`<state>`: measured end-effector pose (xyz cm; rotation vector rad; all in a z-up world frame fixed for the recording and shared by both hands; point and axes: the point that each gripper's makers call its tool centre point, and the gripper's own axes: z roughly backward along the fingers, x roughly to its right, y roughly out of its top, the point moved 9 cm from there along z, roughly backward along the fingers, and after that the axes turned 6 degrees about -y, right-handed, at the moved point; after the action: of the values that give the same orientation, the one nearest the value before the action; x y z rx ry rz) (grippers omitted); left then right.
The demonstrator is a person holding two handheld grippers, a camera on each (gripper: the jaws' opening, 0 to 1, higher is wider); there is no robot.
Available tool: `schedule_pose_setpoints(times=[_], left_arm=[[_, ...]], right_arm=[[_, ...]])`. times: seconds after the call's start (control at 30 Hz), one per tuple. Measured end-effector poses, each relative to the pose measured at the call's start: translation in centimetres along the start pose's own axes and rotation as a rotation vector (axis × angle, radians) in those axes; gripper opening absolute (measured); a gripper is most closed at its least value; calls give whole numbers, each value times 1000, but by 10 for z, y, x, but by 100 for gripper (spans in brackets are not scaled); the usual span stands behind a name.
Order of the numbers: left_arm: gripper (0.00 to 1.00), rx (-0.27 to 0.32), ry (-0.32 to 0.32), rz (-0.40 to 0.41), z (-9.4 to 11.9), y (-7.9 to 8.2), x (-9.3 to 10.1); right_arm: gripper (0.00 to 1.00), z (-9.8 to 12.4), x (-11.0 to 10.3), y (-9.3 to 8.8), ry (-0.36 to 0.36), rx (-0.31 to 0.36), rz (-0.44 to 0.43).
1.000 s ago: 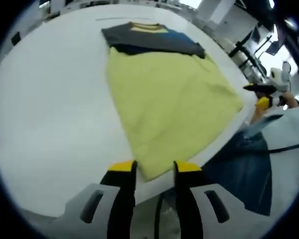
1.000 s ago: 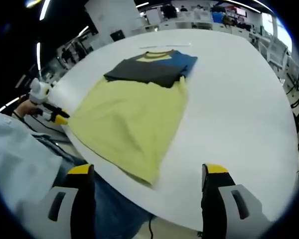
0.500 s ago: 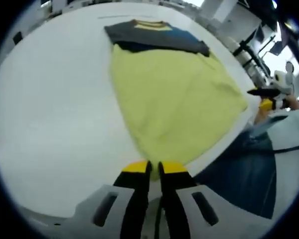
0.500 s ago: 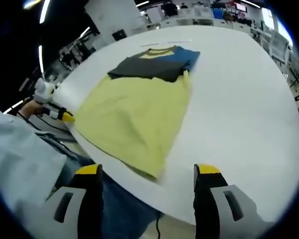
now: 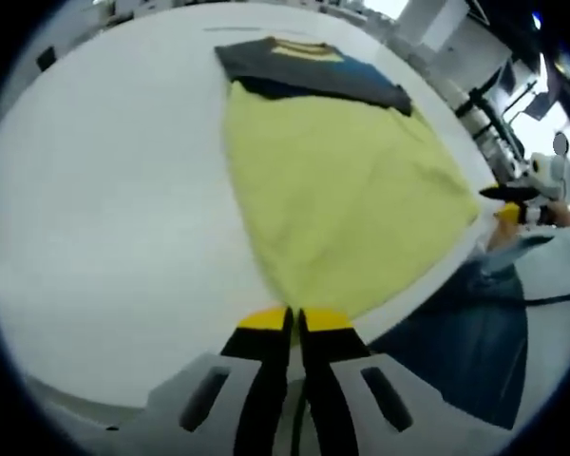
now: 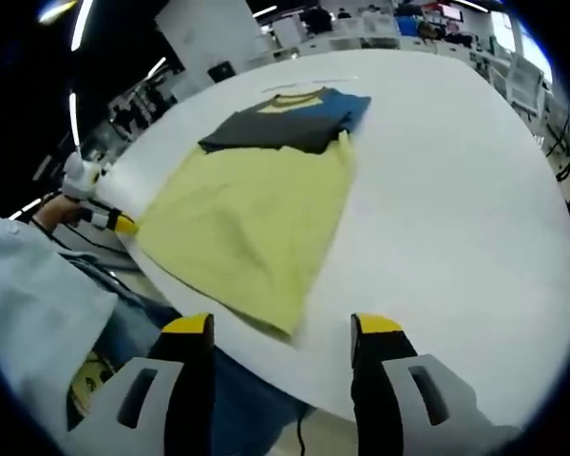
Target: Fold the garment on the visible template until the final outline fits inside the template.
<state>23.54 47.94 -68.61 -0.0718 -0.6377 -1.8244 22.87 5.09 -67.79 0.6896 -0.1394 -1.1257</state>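
Note:
A yellow garment (image 5: 342, 190) (image 6: 252, 214) lies flat on the white table (image 5: 104, 190) (image 6: 456, 190), with its near edge at the table's rim. A dark grey and blue piece with a yellow neckline (image 5: 304, 68) (image 6: 290, 119) overlaps its far end. My left gripper (image 5: 293, 318) is shut on one near corner of the yellow garment; in the right gripper view it shows at that corner (image 6: 114, 222). My right gripper (image 6: 283, 328) stands open, its jaws either side of the other near corner. In the left gripper view it hovers off the table's edge (image 5: 513, 195).
The person's jeans (image 5: 465, 332) and pale sleeve (image 6: 33, 313) sit close against the table's near edge. Desks and chairs (image 6: 522, 85) stand beyond the far side. Bare white tabletop stretches on both sides of the garment.
My left jaws, open a second ago, have shut on the garment's corner. My right jaws have narrowed and moved closer to the other corner.

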Motion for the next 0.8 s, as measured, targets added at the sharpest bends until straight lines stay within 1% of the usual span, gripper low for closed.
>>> schedule_pose_setpoints(times=[0.07, 0.17, 0.27, 0.33, 0.47, 0.6, 0.73, 0.8], left_arm=[[1, 4, 1, 1, 0, 0, 0], [1, 11, 3, 3, 0, -1, 0], [1, 17, 4, 5, 1, -2, 1], [1, 16, 5, 4, 1, -2, 1], [1, 9, 7, -7, 1, -1, 1], [1, 5, 6, -12, 1, -1, 1], [1, 7, 3, -15, 1, -1, 1], [1, 9, 2, -13, 1, -1, 0]], right_arm=[[53, -1, 0, -3, 4, -6, 2], [51, -3, 2, -9, 14, -6, -20], [45, -4, 1, -15, 12, -8, -28], [42, -5, 1, -17, 18, -1, -46], [33, -6, -1, -20, 17, -5, -42], [30, -7, -2, -22, 17, 1, -54], [24, -9, -2, -23, 9, 7, -59], [22, -11, -1, -23, 11, 24, -74]])
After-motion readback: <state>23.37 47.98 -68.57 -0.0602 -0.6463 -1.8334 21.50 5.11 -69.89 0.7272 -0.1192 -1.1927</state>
